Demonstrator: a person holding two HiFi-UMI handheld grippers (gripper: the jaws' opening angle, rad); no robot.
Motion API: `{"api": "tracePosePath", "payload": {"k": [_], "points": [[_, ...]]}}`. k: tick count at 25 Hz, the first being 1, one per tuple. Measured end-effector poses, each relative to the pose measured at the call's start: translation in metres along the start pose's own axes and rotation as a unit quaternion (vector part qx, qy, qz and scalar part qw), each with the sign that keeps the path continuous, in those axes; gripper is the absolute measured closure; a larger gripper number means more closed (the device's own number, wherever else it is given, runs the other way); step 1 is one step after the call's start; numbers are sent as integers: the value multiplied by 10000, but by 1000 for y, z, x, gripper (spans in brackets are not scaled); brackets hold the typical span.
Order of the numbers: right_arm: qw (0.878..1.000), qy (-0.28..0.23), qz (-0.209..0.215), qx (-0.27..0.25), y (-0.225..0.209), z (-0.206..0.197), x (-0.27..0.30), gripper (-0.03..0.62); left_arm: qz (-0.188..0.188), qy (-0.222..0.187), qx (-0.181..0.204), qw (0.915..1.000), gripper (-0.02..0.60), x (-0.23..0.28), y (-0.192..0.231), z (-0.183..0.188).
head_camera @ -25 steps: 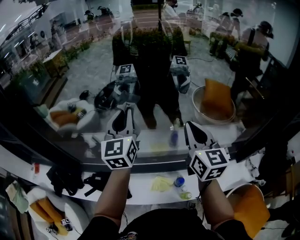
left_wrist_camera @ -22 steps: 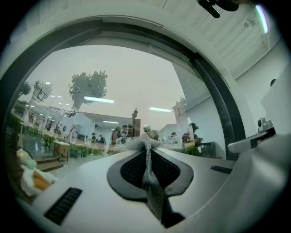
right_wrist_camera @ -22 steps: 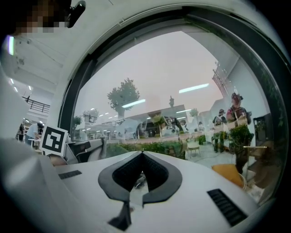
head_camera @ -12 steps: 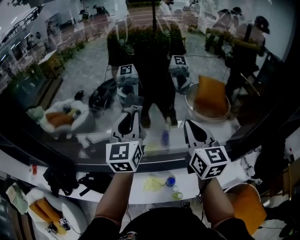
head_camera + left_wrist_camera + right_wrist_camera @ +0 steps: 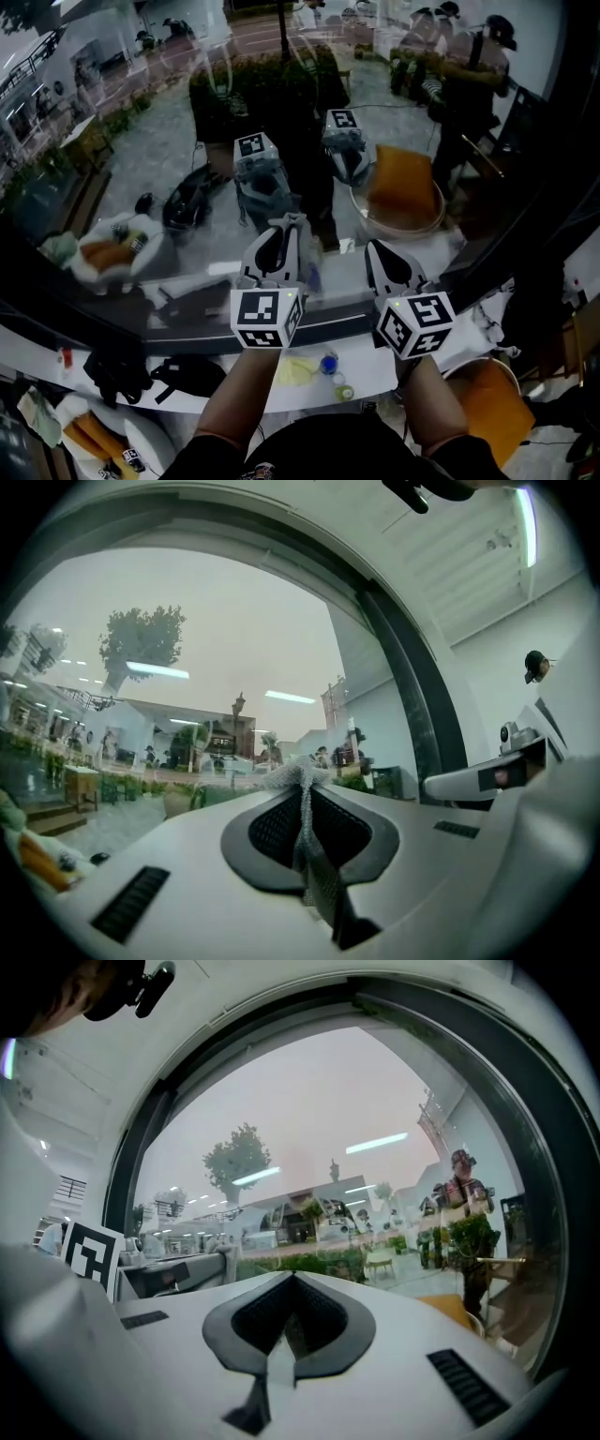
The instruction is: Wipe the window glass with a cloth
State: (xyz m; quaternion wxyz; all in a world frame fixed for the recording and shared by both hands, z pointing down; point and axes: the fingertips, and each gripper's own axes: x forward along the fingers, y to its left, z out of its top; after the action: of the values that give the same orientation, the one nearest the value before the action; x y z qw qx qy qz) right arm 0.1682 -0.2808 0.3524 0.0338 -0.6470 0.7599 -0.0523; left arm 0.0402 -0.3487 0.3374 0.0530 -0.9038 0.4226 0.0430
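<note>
At window glass (image 5: 169,122), left gripper (image 5: 302,782) clamps cloth (image 5: 310,857).

Three views close upon window glass (image 5: 169,141)

- Right gripper (image 5: 292,1281): white body, dark ribbed pads; tongs closed tip to tip, pointing at the window glass (image 5: 309,1119).
- Dark window frame (image 5: 530,1110) arcs over the pane from left to right.
- Seen in or through the glass: a tree (image 5: 239,1159), bright light strips (image 5: 380,1143), a low band of green shrubs (image 5: 309,1262).
- Right side of the pane: a person (image 5: 461,1187) in a cap behind a leafy plant; cannot tell if reflected or outside.
- Orange patch (image 5: 448,1309) low right, too blurred to name.
- Left edge: a marker cube (image 5: 91,1252) with a black square pattern.
</note>
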Motion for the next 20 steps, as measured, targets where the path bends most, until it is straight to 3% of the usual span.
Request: {"api": "tracePosePath", "payload": {"k": [20], "points": [[9988,-150,-406,216,-141,20,-50,566,-726,134,100,9972,551,93,-155,1]]}}
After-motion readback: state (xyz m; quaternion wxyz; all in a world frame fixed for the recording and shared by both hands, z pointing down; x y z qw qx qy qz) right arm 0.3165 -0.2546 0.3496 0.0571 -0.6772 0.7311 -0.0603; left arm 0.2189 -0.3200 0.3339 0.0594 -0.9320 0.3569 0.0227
